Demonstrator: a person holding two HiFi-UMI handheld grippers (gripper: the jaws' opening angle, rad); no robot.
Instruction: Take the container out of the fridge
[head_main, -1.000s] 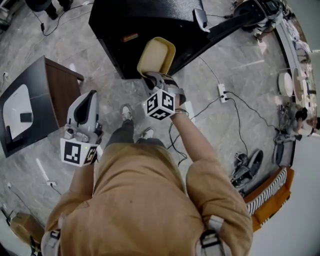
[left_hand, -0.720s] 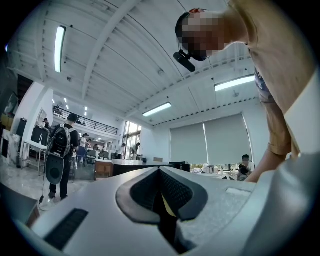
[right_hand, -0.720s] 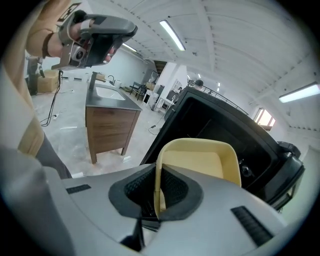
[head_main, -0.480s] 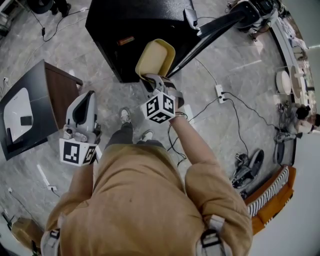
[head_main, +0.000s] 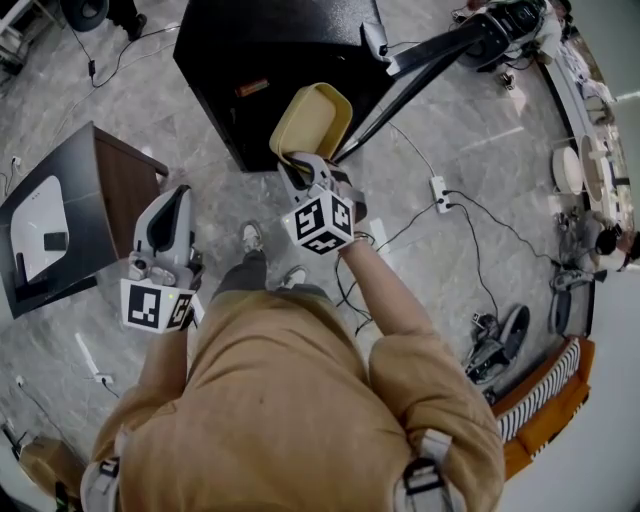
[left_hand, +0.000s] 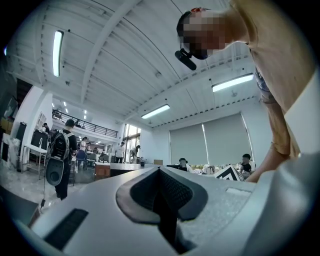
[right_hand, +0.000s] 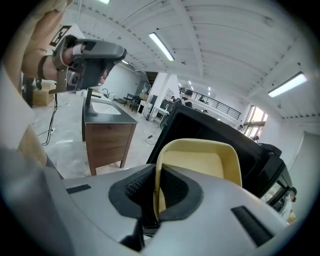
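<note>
Pretty big open hall here. The floor (head_main: 450, 300) is grey marble-look tile, with a white power strip (head_main: 440, 186) and black cables (head_main: 478, 203) snaking across it on the right. Over on the left sits a wooden cabinet (head_main: 125, 185) with a dark top and a white sink (head_main: 36, 215) set in it. Near right there's something orange with striped fabric (head_main: 545, 395). The ceiling (left_hand: 125, 60) is white with ribbed beams and long tube lights (left_hand: 56, 52). The far wall has big windows behind grey roller blinds (left_hand: 210, 145). Far left is a mezzanine railing (left_hand: 95, 129), with a few people (left_hand: 62, 155) standing around.
</note>
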